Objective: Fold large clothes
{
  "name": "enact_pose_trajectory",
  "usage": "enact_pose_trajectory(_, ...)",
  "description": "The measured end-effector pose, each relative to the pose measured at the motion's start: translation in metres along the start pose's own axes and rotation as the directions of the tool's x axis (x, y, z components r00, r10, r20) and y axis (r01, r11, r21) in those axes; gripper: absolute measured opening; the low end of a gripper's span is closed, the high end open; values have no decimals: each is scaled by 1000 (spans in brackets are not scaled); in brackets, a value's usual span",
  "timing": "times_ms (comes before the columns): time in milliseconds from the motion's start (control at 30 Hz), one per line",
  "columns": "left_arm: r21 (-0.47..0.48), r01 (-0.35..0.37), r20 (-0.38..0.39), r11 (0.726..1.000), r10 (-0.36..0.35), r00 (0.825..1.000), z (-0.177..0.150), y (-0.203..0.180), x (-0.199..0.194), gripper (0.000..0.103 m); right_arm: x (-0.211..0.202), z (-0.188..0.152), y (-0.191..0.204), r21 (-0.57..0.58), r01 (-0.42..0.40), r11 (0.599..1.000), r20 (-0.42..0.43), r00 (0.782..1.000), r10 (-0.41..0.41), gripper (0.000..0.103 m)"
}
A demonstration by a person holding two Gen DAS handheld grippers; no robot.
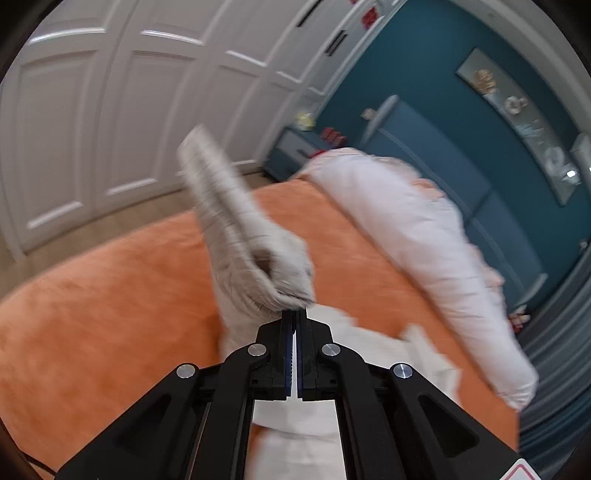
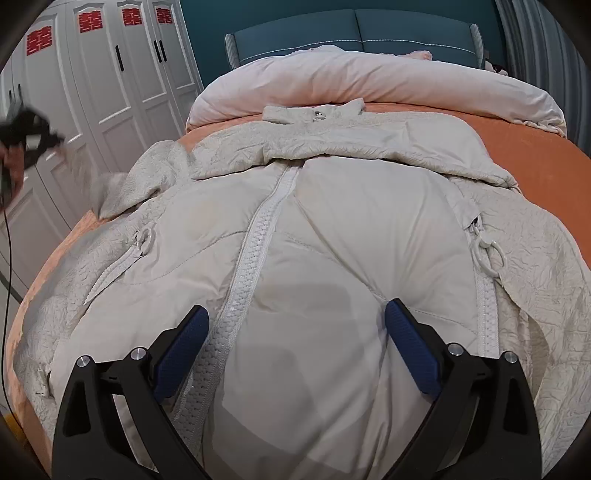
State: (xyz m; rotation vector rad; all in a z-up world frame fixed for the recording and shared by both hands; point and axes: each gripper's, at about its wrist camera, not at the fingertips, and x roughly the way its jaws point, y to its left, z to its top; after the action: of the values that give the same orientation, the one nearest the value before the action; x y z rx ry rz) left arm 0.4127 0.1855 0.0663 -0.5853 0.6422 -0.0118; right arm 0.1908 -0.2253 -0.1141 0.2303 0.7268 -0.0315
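Note:
A large pale beige padded jacket [image 2: 332, 236] lies front up on the orange bed [image 2: 546, 162], its white centre zipper [image 2: 255, 251] closed. My right gripper [image 2: 295, 317] is open just above the jacket's lower front, fingers on either side of the padded panel right of the zipper. My left gripper [image 1: 294, 312] is shut on the jacket's crinkled sleeve [image 1: 236, 229] and holds it lifted above the bed; the sleeve is blurred. The left gripper also shows at the far left in the right wrist view [image 2: 26, 129].
A rolled pale pink duvet [image 2: 369, 85] lies across the head of the bed against the blue headboard [image 2: 354, 29]. White wardrobe doors [image 2: 110, 81] stand left of the bed. A blue nightstand [image 1: 295, 151] sits beside the bed.

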Motion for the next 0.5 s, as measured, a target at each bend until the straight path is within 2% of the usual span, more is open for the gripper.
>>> enact_pose_trajectory(67, 11, 26, -9, 1000, -26, 1000, -9, -21, -2, 0, 0, 0, 0, -1, 2, 1000, 1, 1000, -2, 94)
enact_pose_trajectory(133, 111, 59, -4, 992, -59, 998, -26, -61, -10, 0, 0, 0, 0, -2, 2, 1000, 3, 1000, -2, 94)
enact_pose_trajectory(233, 251, 187, -65, 950, -176, 982, -67, -140, -13, 0, -1, -1, 0, -3, 4, 1000, 5, 1000, -4, 94)
enact_pose_trajectory(333, 364, 329, -216, 872, -264, 940, -133, -227, -2, 0, -3, 0, 0, 3, -1, 1000, 7, 1000, 1, 94)
enact_pose_trajectory(400, 422, 380, -330, 823, -251, 910, -182, -263, 13, 4, -4, 0, -1, 8, -6, 1000, 10, 1000, 6, 94)
enact_pose_trajectory(433, 433, 396, -370, 810, -240, 897, -198, -272, 19, 17, -5, 0, -1, 13, -12, 1000, 12, 1000, 12, 94)
enact_pose_trajectory(467, 449, 413, -436, 793, -209, 875, -225, -279, 28, 29, -5, 0, -2, 19, -19, 1000, 14, 1000, 19, 94)
enact_pose_trajectory(500, 459, 409, -467, 789, -178, 866, -243, -280, 33, 47, -6, 0, -3, 24, -25, 999, 16, 1000, 25, 94)
